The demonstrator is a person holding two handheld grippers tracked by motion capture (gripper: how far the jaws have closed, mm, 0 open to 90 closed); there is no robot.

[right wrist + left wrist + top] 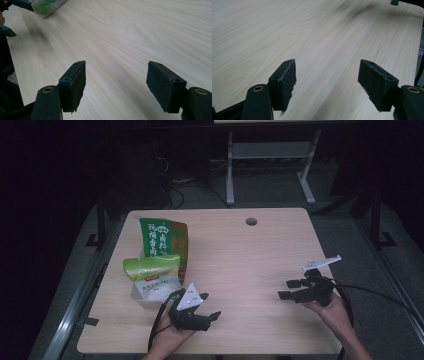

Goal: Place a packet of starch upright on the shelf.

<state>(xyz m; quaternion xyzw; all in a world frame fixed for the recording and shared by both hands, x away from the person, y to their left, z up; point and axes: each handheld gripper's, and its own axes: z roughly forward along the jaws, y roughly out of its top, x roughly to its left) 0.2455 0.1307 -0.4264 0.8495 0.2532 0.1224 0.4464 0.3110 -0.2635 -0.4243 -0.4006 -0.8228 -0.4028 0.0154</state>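
Note:
Two snack bags lie on the left part of the wooden table [250, 255]. The far one is a green and orange bag [162, 240]; a light green and white bag [152, 280] overlaps its near end. My left gripper [210, 305] is held low just right of the white bag, pointing right, open and empty. My right gripper [286, 289] is at the near right, pointing left, open and empty. In the left gripper view the left gripper [327, 63] has bare wood between wide jaws. The right gripper [116, 63] looks the same, with the green bag [47, 6] far off.
A round cable hole [251, 221] sits near the table's far edge. Bare wood lies between the two grippers. Cables trail from both grippers toward the near edge. Beyond the table are a grey frame [270, 165] and a dark floor.

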